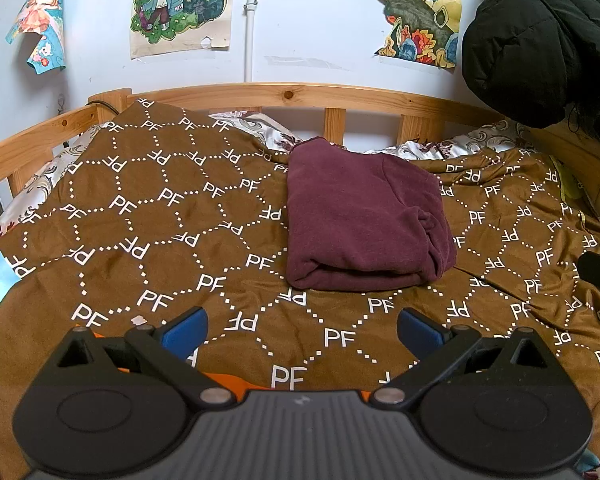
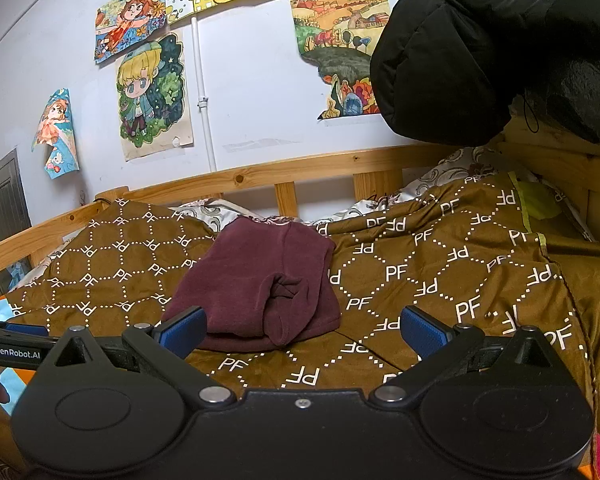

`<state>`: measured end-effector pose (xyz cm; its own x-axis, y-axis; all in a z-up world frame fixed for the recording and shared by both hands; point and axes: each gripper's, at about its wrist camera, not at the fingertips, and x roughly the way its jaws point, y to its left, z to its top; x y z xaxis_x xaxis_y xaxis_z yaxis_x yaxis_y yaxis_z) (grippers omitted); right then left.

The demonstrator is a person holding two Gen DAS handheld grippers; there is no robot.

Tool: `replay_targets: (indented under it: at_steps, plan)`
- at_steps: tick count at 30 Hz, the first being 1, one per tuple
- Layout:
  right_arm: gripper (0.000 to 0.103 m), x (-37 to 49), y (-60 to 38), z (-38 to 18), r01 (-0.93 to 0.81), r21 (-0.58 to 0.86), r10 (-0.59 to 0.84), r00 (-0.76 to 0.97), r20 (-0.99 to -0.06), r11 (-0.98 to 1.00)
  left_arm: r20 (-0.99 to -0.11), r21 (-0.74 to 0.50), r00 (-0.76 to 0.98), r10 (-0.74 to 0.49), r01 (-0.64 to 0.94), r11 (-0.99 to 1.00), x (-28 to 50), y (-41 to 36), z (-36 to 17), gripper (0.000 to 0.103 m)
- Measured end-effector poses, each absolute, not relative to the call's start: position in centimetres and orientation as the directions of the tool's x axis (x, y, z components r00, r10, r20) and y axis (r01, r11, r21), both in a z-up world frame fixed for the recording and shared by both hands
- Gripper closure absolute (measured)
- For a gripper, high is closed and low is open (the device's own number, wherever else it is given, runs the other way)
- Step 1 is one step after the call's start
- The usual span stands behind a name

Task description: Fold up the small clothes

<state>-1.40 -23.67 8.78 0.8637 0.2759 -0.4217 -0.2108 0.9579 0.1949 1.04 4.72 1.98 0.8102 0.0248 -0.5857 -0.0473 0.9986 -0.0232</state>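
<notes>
The left tongs (image 1: 302, 330) are at the bottom of the left wrist view, with the blue pads (image 1: 188, 330) wide apart and nothing between them. The right tongs (image 2: 302, 330) are at the bottom of the right wrist view, also spread apart and holding nothing. Both hang above the brown blanket (image 1: 160, 240) with white "PF" letters, which covers the bed.

The folded maroon garment (image 1: 360, 220) lies on the blanket in the middle of the left view, a little right of center, apart from the left tongs. In the right view the garment (image 2: 256, 280) is in the center, and its near edge is just behind the left pad of the right tongs; I cannot tell if they touch. A rolled part, maybe a sleeve, shows on the garment's side.

Behind the garment is the wooden rail (image 1: 300, 96) of the bed. On the wall above hang drawings (image 1: 182, 4). A black jacket (image 2: 500, 40) fills the upper right of both views. At the left edge of the right view a part of the other tool is visible.
</notes>
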Motion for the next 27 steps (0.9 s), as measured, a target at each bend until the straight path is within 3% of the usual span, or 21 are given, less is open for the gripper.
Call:
replay_targets:
  at_steps: [27]
  plan:
    - [0.001,-1.44,-23.62,8.78,-0.215,0.198,0.281,0.862,-0.422,0.956,-0.591,-0.022,0.806,0.026,-0.048,0.999,0.86,4.77,1.68,0.001]
